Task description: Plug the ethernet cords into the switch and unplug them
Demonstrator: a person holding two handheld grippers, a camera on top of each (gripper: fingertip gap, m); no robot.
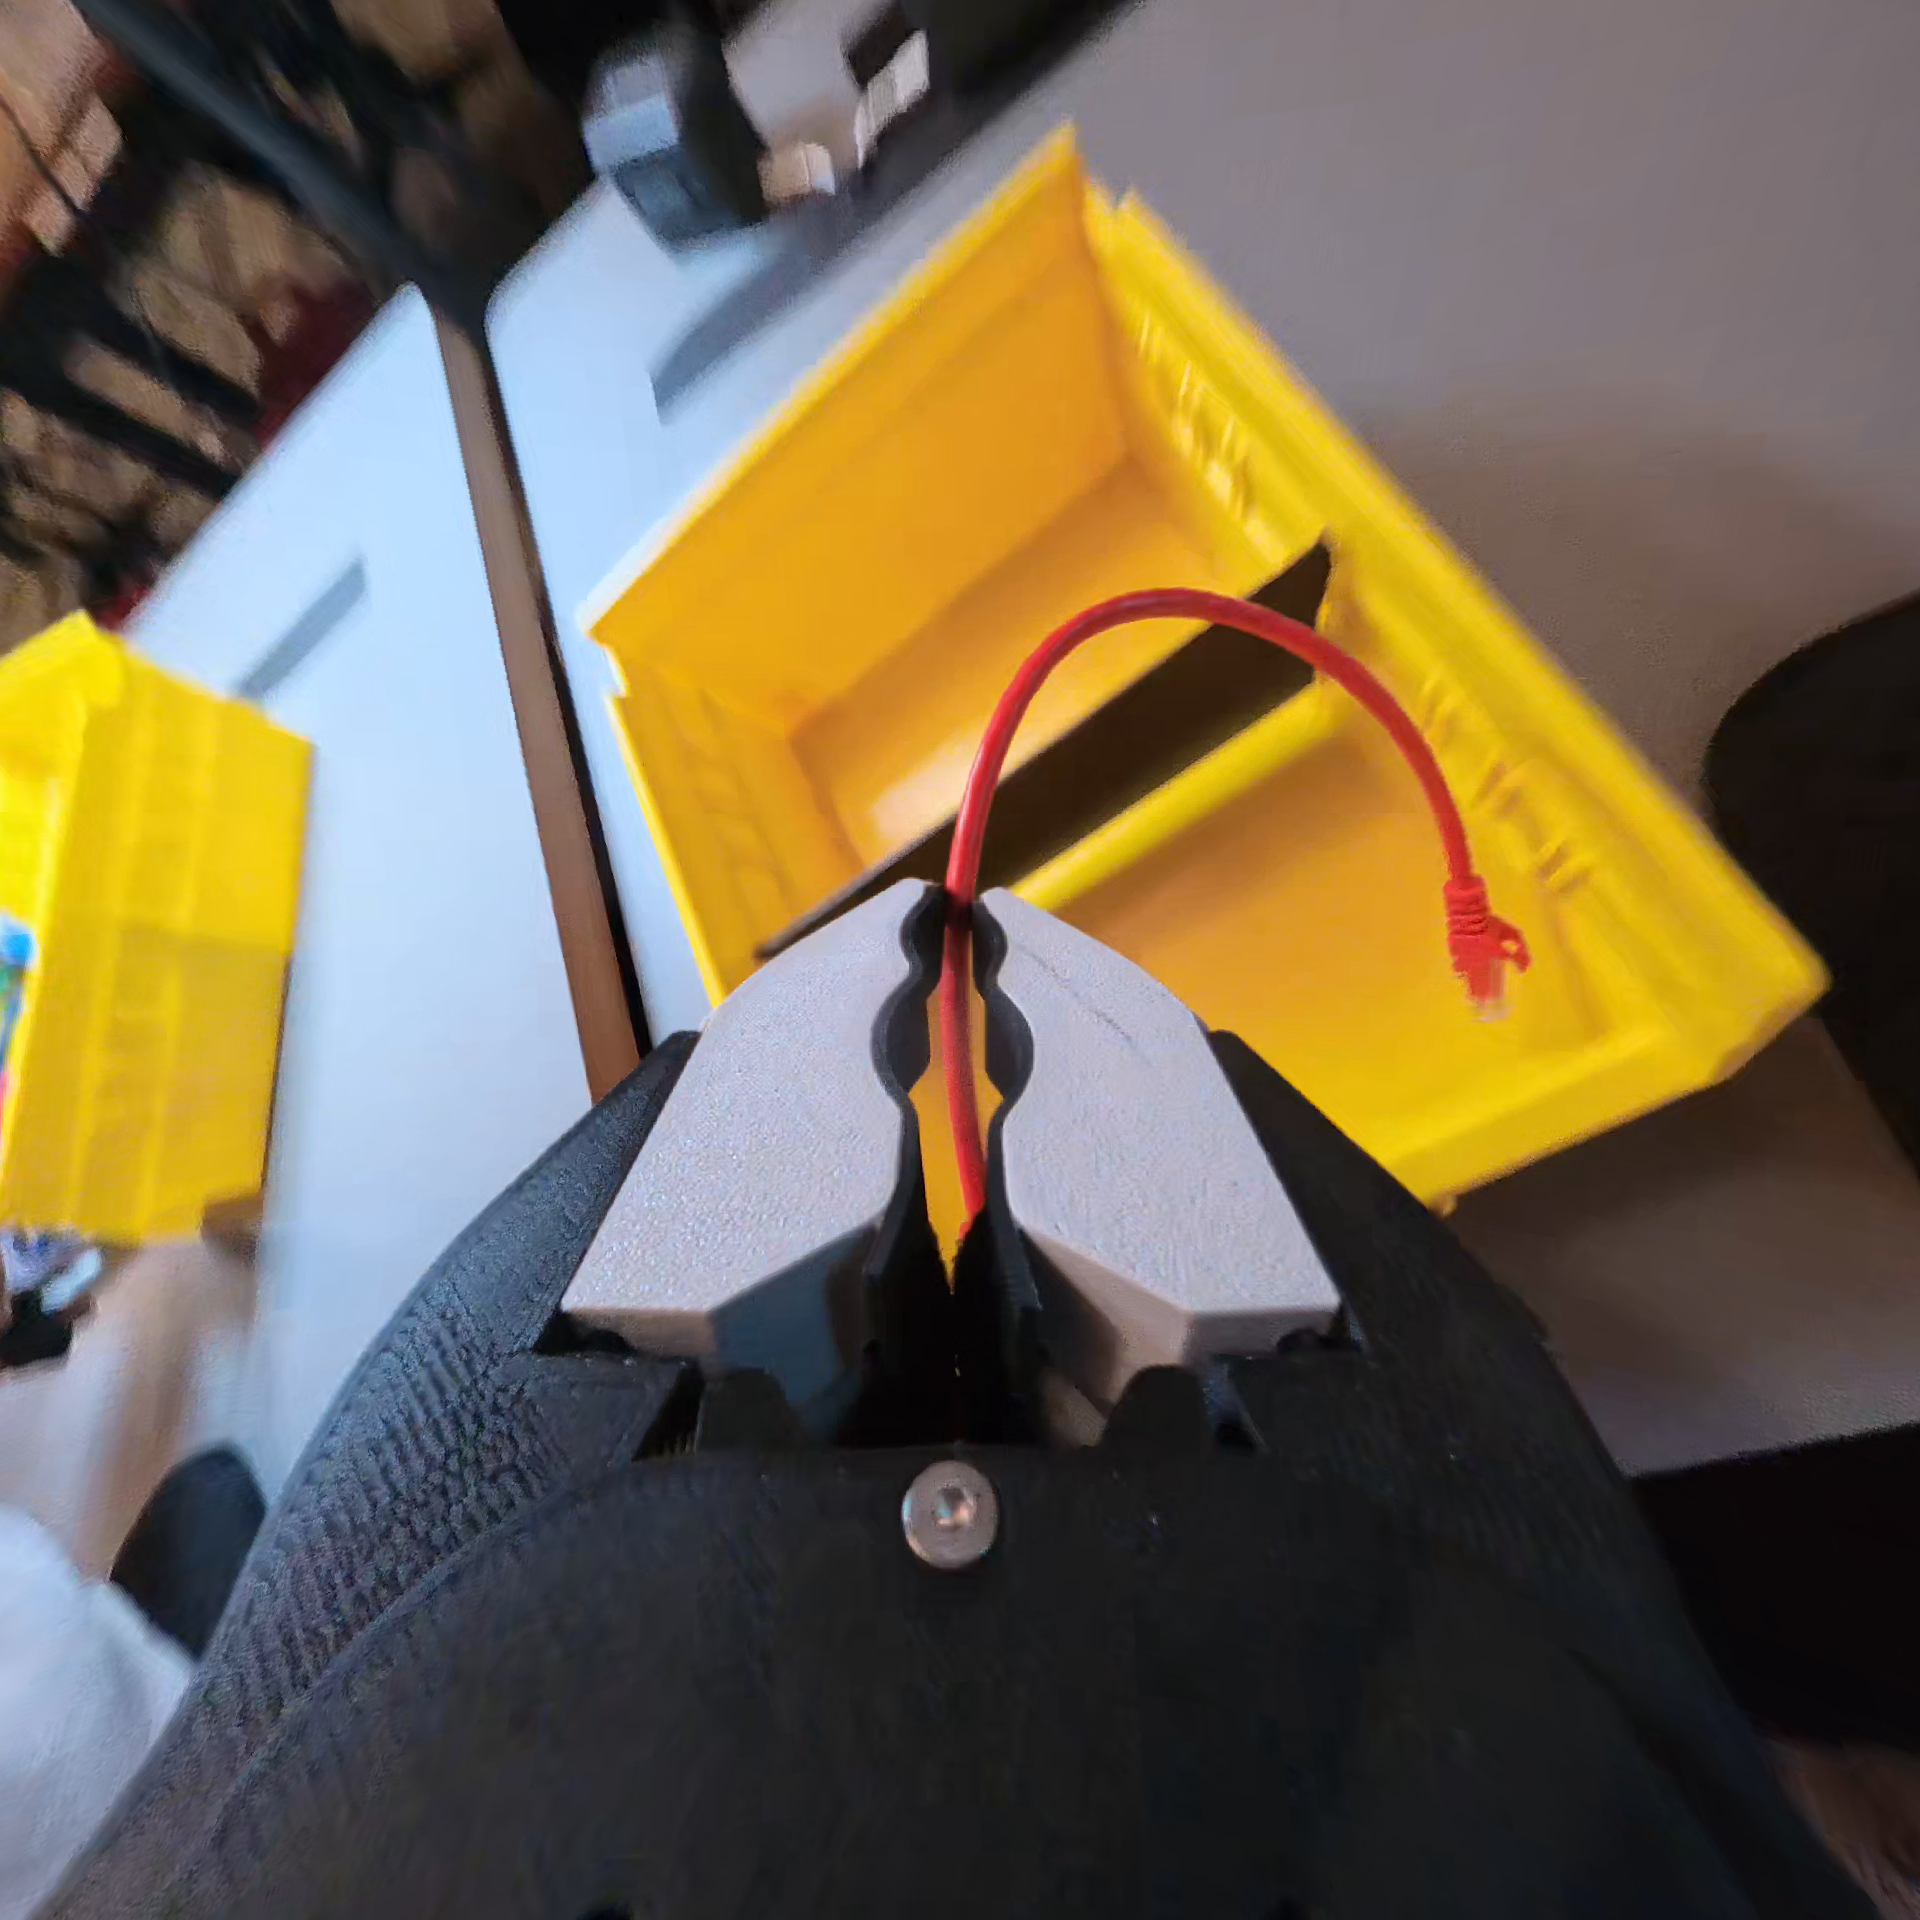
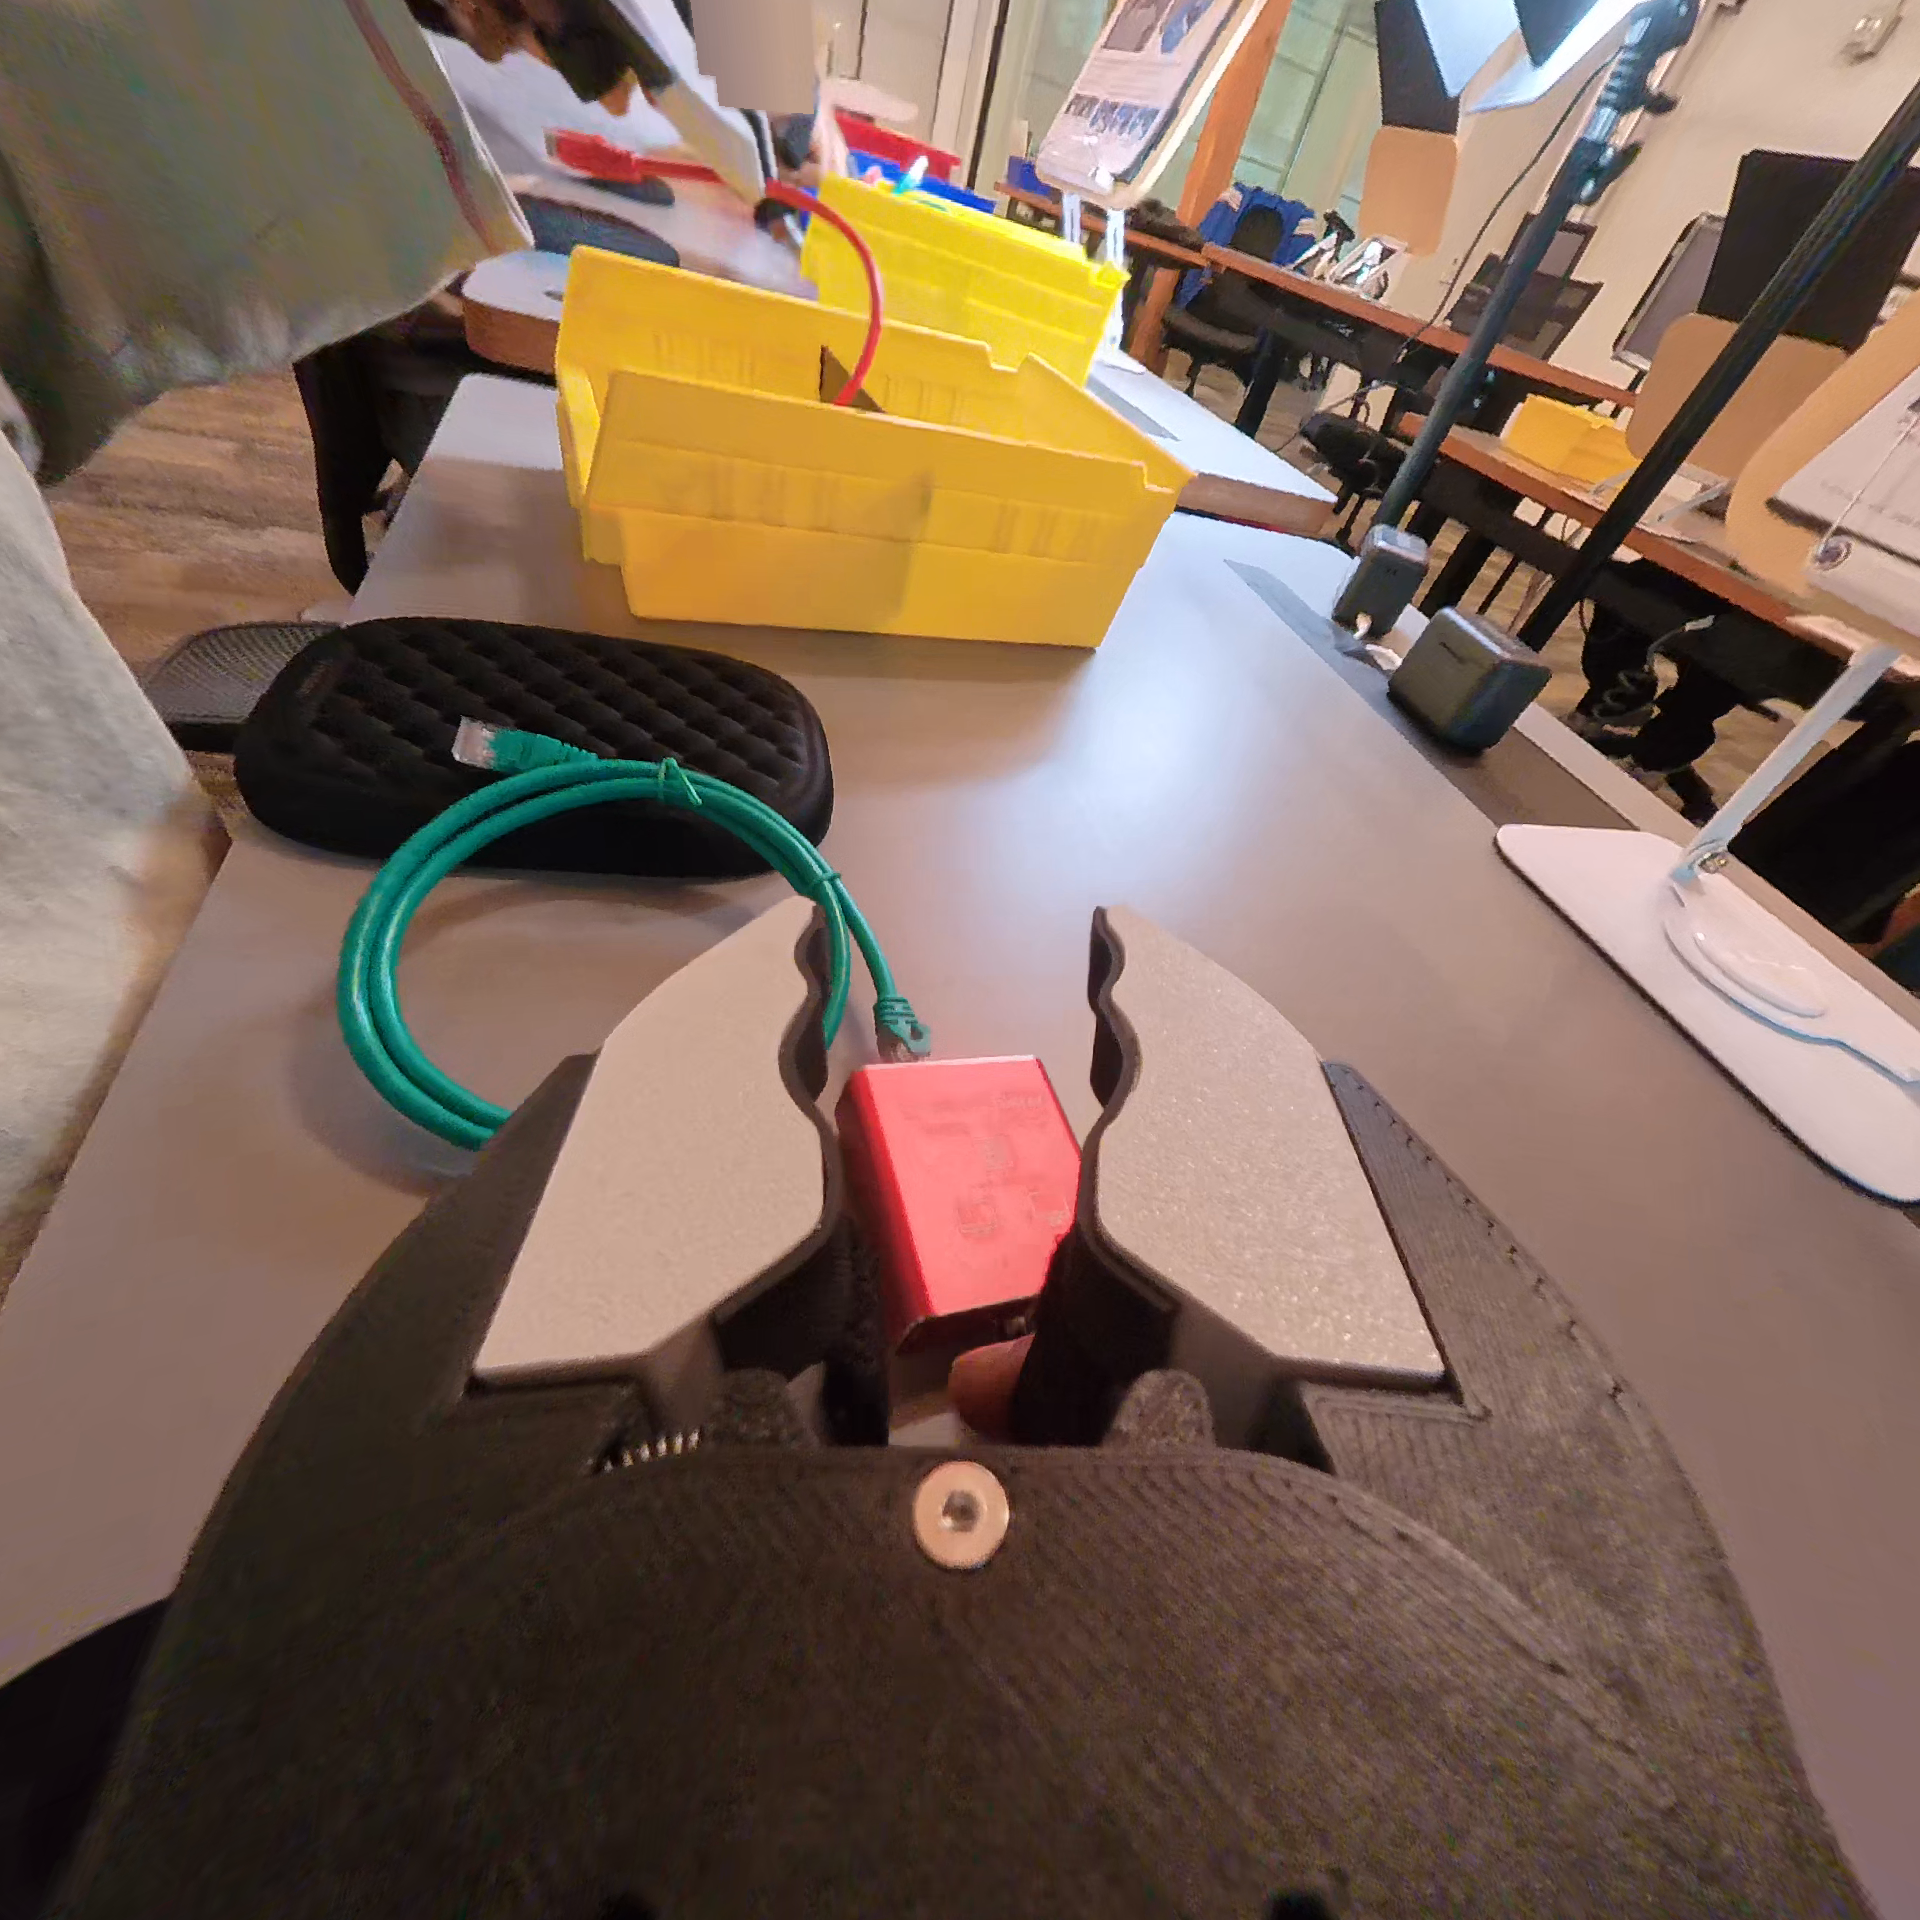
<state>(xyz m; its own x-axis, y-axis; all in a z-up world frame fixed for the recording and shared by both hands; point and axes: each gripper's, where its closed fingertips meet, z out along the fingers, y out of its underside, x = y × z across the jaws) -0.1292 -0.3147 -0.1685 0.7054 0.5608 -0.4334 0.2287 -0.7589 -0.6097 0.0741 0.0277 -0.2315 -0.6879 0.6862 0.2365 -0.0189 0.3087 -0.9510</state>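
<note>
Dangling thin red cord (image 1: 1195, 613), clear-tipped plug (image 1: 1481, 951)

Left wrist view rides high, tipped steeply down and blurred, staring past its own fingers (image 1: 790, 1122) into the divided yellow bin (image 1: 1621, 831) close below on the grey table (image 1: 1558, 260). Right wrist view sits low, skimming level along that table (image 2: 1195, 831) with the room stretching far behind, the same bin (image 2: 831, 582) well ahead. Both views share the bin and the red cord (image 1: 1174, 608) arching over it (image 2: 868, 281).
</note>
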